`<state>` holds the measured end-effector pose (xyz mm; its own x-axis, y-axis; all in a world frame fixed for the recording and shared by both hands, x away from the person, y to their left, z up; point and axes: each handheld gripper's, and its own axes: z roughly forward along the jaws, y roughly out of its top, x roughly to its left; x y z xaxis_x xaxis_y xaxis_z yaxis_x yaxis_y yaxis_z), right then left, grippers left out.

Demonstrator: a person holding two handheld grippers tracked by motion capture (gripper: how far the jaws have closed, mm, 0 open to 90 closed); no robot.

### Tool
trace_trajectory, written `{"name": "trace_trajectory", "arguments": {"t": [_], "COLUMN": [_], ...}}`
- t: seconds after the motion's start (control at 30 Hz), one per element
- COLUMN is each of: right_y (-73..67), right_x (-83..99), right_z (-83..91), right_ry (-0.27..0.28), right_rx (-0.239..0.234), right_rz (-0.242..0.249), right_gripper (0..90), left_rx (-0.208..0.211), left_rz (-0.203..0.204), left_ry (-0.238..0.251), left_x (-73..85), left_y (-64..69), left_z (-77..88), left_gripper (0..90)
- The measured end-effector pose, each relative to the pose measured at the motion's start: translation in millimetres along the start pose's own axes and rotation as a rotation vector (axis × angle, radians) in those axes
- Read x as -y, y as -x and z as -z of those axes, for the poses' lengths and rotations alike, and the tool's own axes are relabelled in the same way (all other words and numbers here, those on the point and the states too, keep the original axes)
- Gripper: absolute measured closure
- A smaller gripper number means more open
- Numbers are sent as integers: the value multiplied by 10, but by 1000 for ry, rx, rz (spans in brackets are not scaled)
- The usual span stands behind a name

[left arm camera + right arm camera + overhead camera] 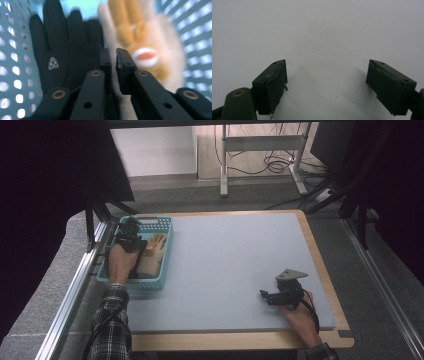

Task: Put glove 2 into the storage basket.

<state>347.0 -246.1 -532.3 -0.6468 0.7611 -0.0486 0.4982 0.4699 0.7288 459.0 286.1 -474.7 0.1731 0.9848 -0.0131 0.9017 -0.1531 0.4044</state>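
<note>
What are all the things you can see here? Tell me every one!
basket: one, light blue with holes in its walls, at the left edge of the table.
black glove: one, black with a small white mark, lying in the basket.
cream glove: one, cream with orange-tan fingers, in the basket beside the black one.
mat: one, pale blue-grey, covering the tabletop.
table: one, light wood edge around the mat.
desk frame: one, grey metal, on the floor behind, with cables nearby.
left gripper: one, black, fingers shut, over the gloves in the basket.
right gripper: one, black, fingers wide open, on the mat at right.
hands and sleeves: two, plaid sleeves, at the bottom.
</note>
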Motion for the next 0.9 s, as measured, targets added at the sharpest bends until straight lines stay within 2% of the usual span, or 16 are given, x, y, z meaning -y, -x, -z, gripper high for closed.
{"name": "trace_trajectory", "arguments": {"t": [0.1,0.2,0.33,0.43,0.53,0.63,0.73,0.9], "right_y": [0,0,0,0,0,0,0,0], "right_x": [0,0,0,0,0,0,0,0], "right_z": [0,0,0,0,0,0,0,0], "right_ry": [0,0,0,0,0,0,0,0], "right_rx": [0,0,0,0,0,0,0,0], "right_rz": [0,0,0,0,0,0,0,0], "right_gripper": [164,164,164,164,164,164,164,164], "left_rx": [47,121,118,120,92,60,52,31], "left_rz": [1,8,-12,-14,-5,1,17,39], "left_ry": [-26,-9,-5,-1,26,62,86,113], "left_x": [8,-14,-36,-23,-5,10,25,52], "left_y": [18,91,186,163,112,61,16,-46], "left_z": [-131,-168,-154,-134,-101,-44,9,73], "left_gripper": [878,897,900,900,799,644,510,381]}}
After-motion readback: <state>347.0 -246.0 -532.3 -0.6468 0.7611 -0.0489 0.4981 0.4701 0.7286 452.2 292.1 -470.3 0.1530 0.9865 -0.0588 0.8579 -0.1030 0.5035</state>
